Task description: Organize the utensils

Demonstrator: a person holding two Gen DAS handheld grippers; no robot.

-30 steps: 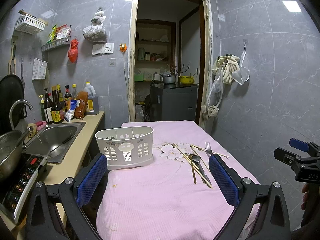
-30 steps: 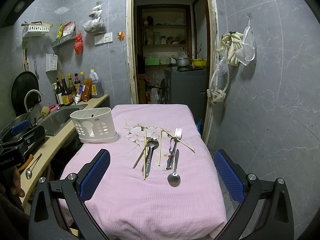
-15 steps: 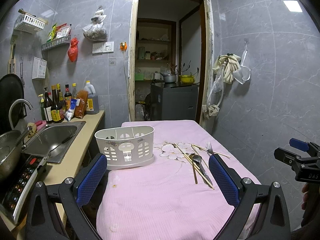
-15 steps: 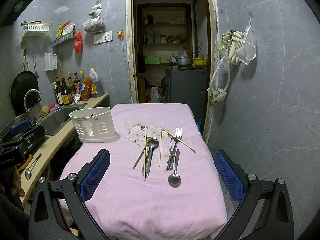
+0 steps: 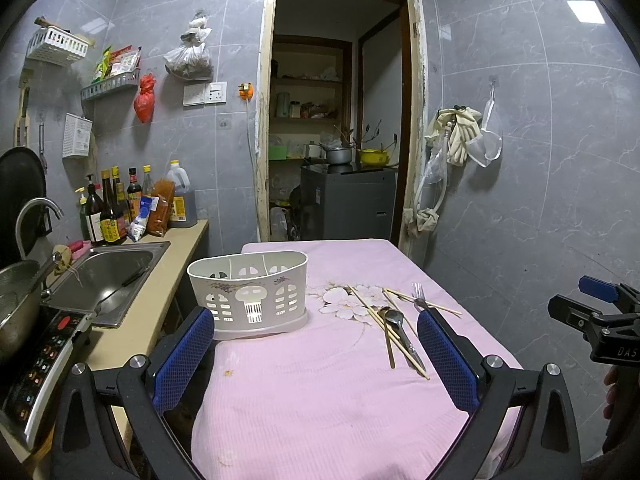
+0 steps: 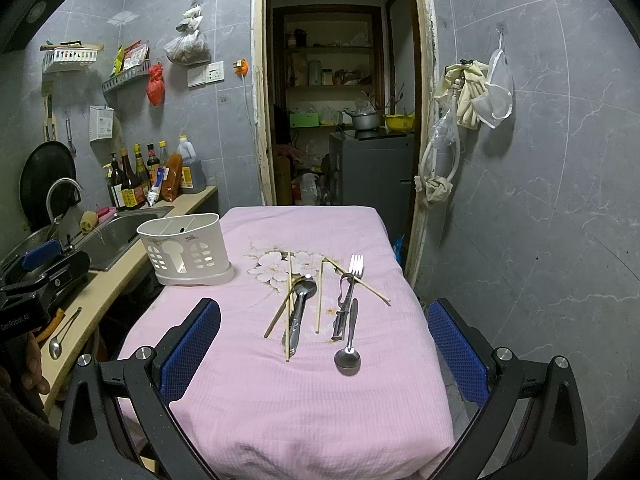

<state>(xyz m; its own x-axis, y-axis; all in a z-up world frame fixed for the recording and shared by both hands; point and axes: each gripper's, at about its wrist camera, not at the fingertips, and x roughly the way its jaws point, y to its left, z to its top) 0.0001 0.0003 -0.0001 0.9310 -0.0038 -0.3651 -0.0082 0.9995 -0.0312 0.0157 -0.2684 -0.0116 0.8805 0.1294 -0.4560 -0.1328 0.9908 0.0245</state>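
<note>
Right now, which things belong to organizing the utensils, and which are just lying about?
Job: caddy; chopsticks; fork; spoons; both tongs, left and right, open and empty.

Lying about: sauce bottles; sink; counter spoon; hanging gloves.

Right gripper (image 6: 324, 354) wide open and holding nothing over the pink-clothed surface (image 6: 304, 408), where chopsticks (image 6: 289, 304), two spoons (image 6: 301, 312), (image 6: 349, 344) and a fork (image 6: 352, 280) lie loose, the white utensil holder (image 6: 186, 250) standing well apart at far left.
</note>
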